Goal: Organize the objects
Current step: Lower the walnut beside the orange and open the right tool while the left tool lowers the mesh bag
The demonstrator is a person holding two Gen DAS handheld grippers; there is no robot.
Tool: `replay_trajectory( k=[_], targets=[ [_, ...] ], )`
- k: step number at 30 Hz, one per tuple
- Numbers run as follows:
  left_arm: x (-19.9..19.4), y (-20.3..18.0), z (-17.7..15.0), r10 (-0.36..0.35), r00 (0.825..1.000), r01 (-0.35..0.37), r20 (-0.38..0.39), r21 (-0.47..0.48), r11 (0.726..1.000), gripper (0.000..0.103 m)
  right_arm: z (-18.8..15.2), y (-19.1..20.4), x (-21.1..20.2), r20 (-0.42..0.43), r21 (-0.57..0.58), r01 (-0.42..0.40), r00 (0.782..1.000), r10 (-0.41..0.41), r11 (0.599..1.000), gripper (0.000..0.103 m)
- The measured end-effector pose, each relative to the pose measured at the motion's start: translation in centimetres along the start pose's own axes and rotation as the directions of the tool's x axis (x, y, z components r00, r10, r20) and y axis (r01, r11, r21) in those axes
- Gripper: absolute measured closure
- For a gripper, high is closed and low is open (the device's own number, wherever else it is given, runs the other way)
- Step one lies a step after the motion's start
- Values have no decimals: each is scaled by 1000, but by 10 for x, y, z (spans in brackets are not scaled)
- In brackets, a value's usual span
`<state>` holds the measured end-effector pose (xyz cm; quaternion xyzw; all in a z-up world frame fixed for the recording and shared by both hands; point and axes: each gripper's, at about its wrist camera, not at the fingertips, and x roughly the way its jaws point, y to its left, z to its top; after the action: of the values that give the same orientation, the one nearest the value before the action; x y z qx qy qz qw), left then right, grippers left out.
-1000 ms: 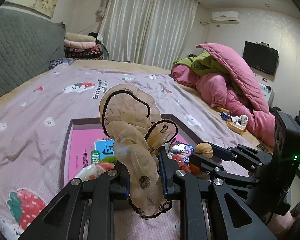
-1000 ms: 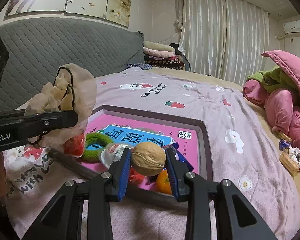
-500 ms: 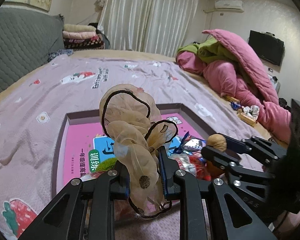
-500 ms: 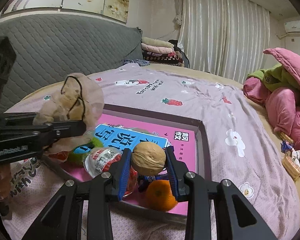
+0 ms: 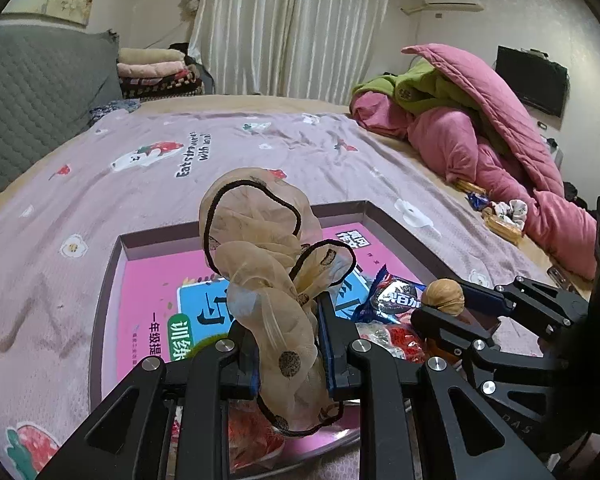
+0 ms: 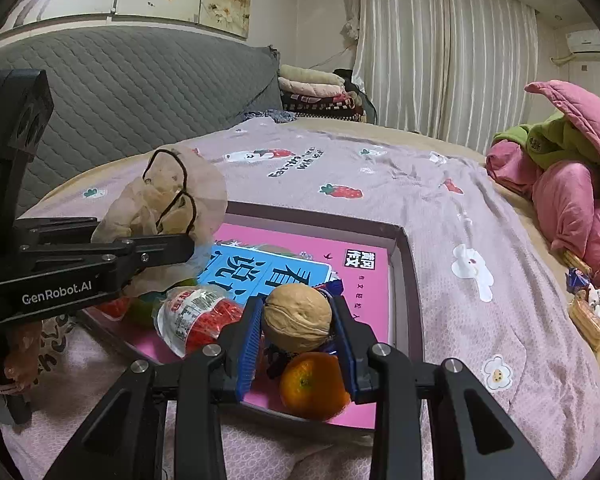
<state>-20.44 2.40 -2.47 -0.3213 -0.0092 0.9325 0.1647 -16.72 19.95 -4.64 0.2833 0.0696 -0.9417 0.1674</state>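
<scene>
Left wrist view: the left hand-held gripper is pinching a sheer scrunchie above the tray; the floppy fabric is likely snagging on a pad at release.

Right wrist view: the right hand-held gripper is clamping a walnut just above an orange; dropped, it risks rolling off.

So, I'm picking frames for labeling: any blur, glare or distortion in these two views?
Left wrist view: sharp, strong fisheye bending with dark corners, mild shine on the snack wrapper. Right wrist view: walnut and orange crisp, even indoor light, curtain bright but not blown out.
</scene>
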Motion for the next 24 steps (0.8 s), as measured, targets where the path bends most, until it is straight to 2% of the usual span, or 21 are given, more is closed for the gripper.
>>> replay_trajectory(
  k=[5,11,13,16,24],
  targets=[
    [9,-7,5,28,999,-27,-36,47,999,79,1,2,3,-12,-12,0,1000,0,1000,68],
    [26,-14,12,83,989,-69,-123,114,991,76,1,-1,9,-27,-10,4,1000,-4,1000,68],
    [29,-13,13,79,987,-65,-140,102,993,76,1,-2,10,-31,-2,3,1000,-3,1000,68],
    [38,-8,11,60,977,-45,-205,77,996,76,1,-3,10,-33,1,-2,999,2,1000,68],
    [34,-8,6,63,981,-49,-185,82,995,71,1,-3,11,-37,4,1,999,-1,1000,68]
  ],
)
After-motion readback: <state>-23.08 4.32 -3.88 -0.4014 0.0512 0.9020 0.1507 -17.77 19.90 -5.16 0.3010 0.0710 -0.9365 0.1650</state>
